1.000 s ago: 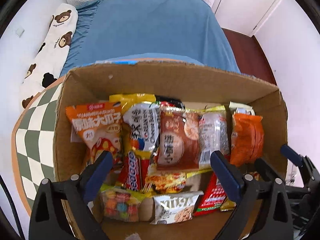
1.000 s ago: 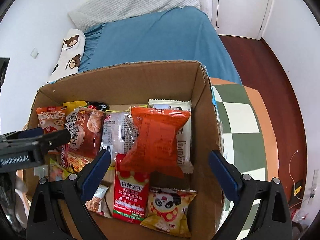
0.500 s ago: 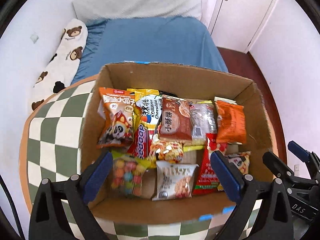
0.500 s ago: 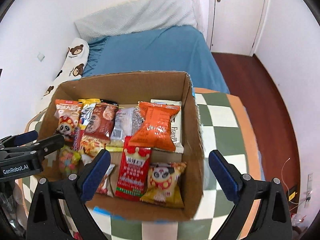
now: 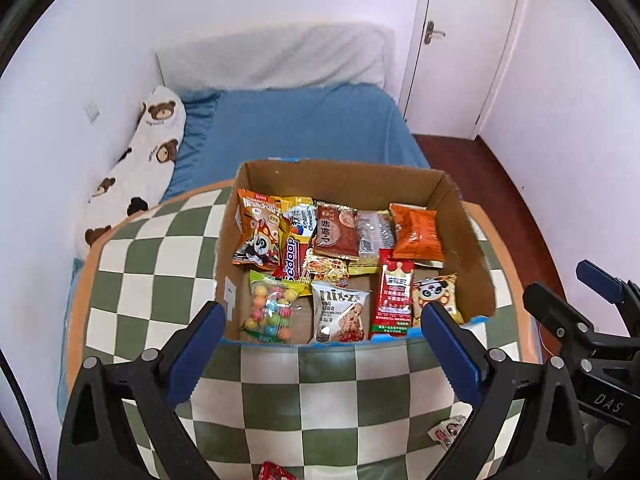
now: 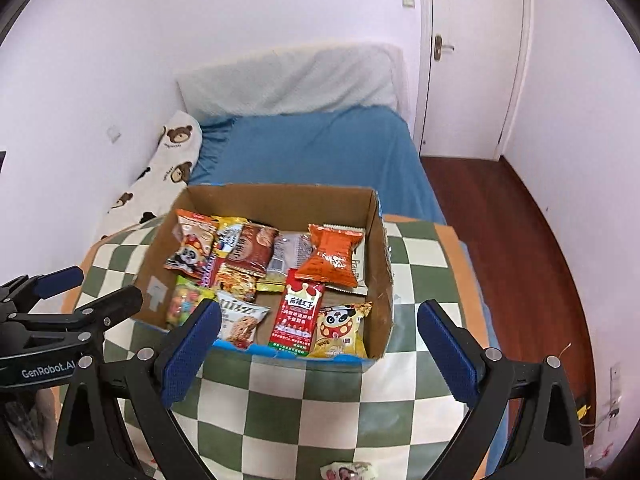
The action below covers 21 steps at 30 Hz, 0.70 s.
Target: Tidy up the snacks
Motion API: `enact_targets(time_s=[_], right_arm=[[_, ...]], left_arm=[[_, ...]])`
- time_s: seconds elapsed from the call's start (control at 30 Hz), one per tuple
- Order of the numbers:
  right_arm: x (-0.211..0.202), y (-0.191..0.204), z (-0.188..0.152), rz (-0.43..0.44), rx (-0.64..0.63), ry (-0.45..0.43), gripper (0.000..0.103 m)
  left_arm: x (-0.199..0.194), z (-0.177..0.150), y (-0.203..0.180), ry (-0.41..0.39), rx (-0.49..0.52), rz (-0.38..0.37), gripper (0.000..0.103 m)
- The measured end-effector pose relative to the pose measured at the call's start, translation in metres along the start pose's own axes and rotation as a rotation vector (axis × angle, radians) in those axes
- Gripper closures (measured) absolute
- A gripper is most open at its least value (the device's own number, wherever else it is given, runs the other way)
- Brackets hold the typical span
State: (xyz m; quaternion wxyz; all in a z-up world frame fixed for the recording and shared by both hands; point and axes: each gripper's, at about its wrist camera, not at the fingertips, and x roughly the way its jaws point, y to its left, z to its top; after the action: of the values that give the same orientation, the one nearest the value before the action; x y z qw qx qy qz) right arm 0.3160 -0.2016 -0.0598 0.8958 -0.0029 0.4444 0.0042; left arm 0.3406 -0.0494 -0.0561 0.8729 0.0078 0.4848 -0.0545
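A cardboard box [image 5: 340, 178] [image 6: 280, 200] stands on a green and white checkered table [image 5: 152, 256] [image 6: 320, 400]. Several snack packets lie in it, among them an orange bag [image 5: 416, 232] [image 6: 332, 256], a red packet [image 5: 394, 294] [image 6: 298, 316], a panda packet [image 5: 438, 294] [image 6: 340, 330] and a candy bag [image 5: 270, 306]. My left gripper [image 5: 322, 356] is open and empty, above the table in front of the box. My right gripper [image 6: 318, 352] is open and empty, also in front of the box.
A bed with a blue sheet [image 5: 296, 132] and a bear-print pillow [image 5: 144, 156] lies beyond the table. A white door [image 6: 472, 60] and wooden floor [image 6: 520, 240] are at the right. Small loose wrappers lie on the near table edge [image 5: 446, 432] [image 6: 348, 470].
Both grippers have pulled back and up from over the box. The box now looks smaller and farther, with checkered table showing in front of it. Both stay open.
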Motion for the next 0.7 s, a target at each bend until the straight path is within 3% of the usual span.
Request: enact_targets(time_s=[0.17, 0.47, 0.57, 0.7], right_arm=[[-0.032, 0.007, -0.012, 0.013, 0.002, -0.042, 0.003], [-0.077, 0.011, -0.032, 0.031, 0.042, -0.116, 0.003], [-0.078, 0.007, -0.042, 0.043, 0.071, -0.105, 0.003], [-0.066, 0.000, -0.059, 0.056, 0.111, -0.052, 0.003]], left_arm=[[-0.039, -0.014, -0.001, -0.080, 0.007, 0.031, 0.003], [-0.072, -0.032, -0.002, -0.140, -0.003, 0.048, 0.003], [-0.078, -0.038, -0.002, -0.166, 0.004, 0.075, 0.003], [-0.073, -0.048, 0.002, -0.138, -0.003, 0.087, 0.003]])
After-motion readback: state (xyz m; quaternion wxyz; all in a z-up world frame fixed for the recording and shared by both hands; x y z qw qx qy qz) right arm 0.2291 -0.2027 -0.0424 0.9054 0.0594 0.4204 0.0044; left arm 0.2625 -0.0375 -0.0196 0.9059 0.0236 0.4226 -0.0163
